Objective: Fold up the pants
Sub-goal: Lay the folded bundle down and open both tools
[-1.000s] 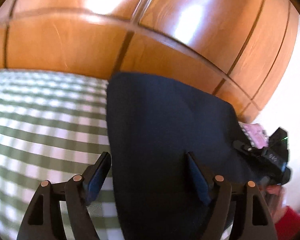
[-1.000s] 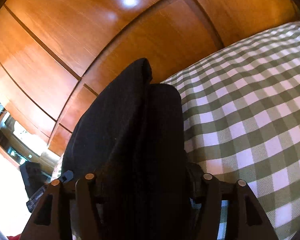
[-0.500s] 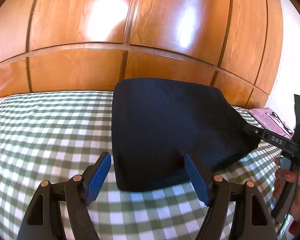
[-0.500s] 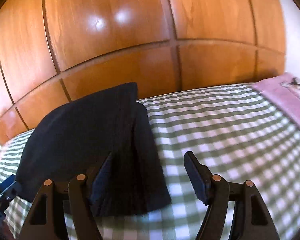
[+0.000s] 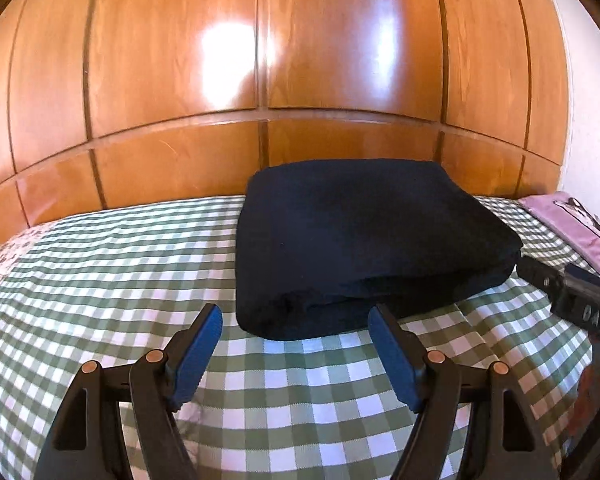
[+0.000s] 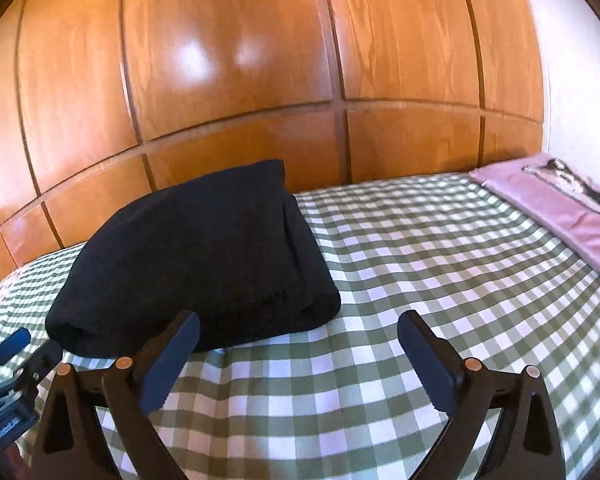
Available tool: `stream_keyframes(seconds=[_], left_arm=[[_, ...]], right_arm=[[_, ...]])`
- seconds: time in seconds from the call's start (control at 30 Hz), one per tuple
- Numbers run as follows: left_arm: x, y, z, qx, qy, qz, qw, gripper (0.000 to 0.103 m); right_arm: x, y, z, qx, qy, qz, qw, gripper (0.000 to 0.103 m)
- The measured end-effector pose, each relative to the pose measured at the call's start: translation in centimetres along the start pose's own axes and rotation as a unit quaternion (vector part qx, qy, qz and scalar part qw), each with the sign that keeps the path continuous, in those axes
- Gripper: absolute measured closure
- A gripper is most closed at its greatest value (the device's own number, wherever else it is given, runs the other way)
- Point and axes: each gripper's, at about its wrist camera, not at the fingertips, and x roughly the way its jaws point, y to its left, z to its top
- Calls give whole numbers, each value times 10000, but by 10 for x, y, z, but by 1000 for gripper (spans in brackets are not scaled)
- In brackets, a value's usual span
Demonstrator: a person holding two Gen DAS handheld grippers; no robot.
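Hand-held gripper (image 6: 298, 354) opening beside folded pants (image 6: 196, 256)

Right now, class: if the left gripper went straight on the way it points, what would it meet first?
Most likely the folded dark pants, lying just ahead of the open left gripper on the checked bedcover; depth is uncertain through the fisheye.

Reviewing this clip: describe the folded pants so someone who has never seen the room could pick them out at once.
Start from the glossy wooden panel wall and drop to the bed's green-and-white checked cover in front of it. The pants lie there as a thick, rectangular folded bundle, its far end near the panels. They are plain dark navy, unlike the flat pink cloth at the bed's right edge.
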Motion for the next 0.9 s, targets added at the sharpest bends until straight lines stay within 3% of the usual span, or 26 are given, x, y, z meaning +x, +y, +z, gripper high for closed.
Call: stream_keyframes(seconds=[0.37, 0.6, 0.9], left_arm=[[-15, 3, 1, -173, -376, -140, 9990, 26], [-16, 3, -3, -220, -413, 101, 9989, 26], [-21, 1, -6, -176, -530, 97, 9984, 26]], right_arm=[[-29, 39, -12, -606, -595, -118, 9963, 0], [-30, 39, -17, -566, -785, -243, 9950, 0], [-45, 55, -23, -950, -1185, -273, 9880, 0]])
